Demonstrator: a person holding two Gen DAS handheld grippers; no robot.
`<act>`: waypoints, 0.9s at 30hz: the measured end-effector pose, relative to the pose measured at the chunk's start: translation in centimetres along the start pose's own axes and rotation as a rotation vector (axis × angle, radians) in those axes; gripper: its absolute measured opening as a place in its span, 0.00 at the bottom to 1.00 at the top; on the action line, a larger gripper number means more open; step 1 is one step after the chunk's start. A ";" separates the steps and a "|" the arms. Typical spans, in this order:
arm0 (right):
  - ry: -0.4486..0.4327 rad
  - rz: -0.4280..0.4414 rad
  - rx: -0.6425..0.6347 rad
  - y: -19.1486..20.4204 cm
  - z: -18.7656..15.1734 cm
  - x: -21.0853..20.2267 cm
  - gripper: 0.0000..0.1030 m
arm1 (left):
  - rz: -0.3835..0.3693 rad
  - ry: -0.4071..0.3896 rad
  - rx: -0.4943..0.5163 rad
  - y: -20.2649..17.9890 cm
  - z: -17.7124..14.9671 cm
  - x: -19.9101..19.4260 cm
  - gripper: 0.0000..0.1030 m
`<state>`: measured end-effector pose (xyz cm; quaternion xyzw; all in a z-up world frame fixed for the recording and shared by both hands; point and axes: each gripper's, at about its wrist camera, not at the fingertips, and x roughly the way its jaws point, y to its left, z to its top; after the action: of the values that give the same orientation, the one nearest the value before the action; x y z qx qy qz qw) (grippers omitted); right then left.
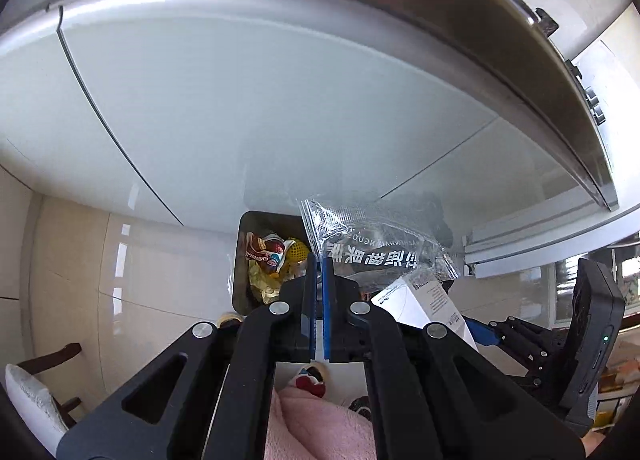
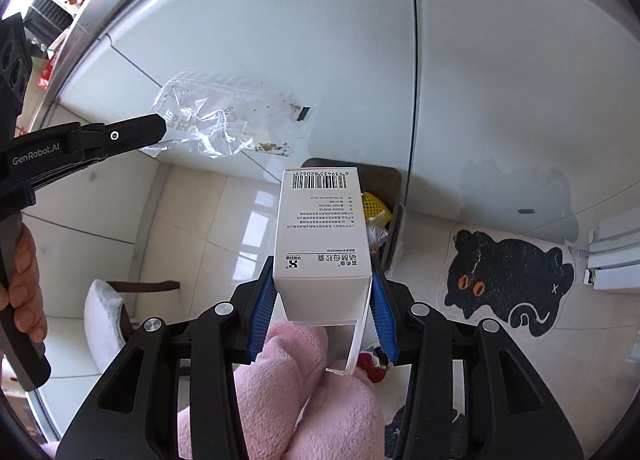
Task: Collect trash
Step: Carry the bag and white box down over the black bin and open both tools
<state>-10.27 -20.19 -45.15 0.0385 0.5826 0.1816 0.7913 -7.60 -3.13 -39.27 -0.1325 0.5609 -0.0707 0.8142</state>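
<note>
1. Left gripper: jaws closed tight on the corner of a clear plastic bag with printed characters. The bag hangs out past the fingertips, over the far right corner of a dark trash bin on the floor.
2. Right gripper: blue pads clamp both sides of a white carton box, barcode end pointing away. Its near end flap hangs open below the pads.
3. Bin: stands on pale floor tiles, hard against white glossy cabinet doors. The left wrist view looks straight into it: yellow and red-brown wrappers and a yellow mesh piece inside.
4. The right wrist view shows only a slice of the bin behind the box, with the yellow mesh peeking out.
5. Only the right wrist view shows: the left gripper from the side with the bag crumpled and flecked with crumbs; a bare hand on that gripper's handle; a black cat-shaped mat on the floor right of the bin.
6. Only the left wrist view shows: a metal edge strip running above the cabinet doors, and the right gripper's body at far right, box in front of it.
7. Both views: pink fleece fabric beneath the grippers; a white-cushioned chair at lower left.
</note>
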 end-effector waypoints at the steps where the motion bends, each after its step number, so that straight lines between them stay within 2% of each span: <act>1: 0.009 0.003 0.007 -0.4 0.2 0.9 0.44 | 0.001 0.010 -0.004 0.3 0.1 1.1 0.00; 7: 0.060 -0.003 0.039 -1.8 1.2 6.3 0.44 | 0.009 0.057 -0.001 2.3 0.0 6.2 0.00; 16: 0.109 -0.014 0.054 -2.6 2.0 12.6 0.44 | -0.018 0.144 -0.034 3.9 -0.2 12.6 0.01; 24: 0.115 -0.015 0.081 -2.8 2.8 15.0 0.46 | -0.013 0.170 -0.059 5.1 0.1 14.8 0.03; 25: 0.114 -0.013 0.082 -2.8 3.0 15.1 0.46 | -0.013 0.171 -0.063 5.2 0.2 14.9 0.04; 27: 0.111 -0.017 0.079 -2.7 3.4 15.3 0.56 | -0.016 0.168 -0.074 5.5 0.6 14.7 0.04</act>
<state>-2.52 -17.13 -58.71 0.0547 0.6326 0.1535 0.7572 -1.90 -1.72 -53.85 -0.1606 0.6284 -0.0673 0.7582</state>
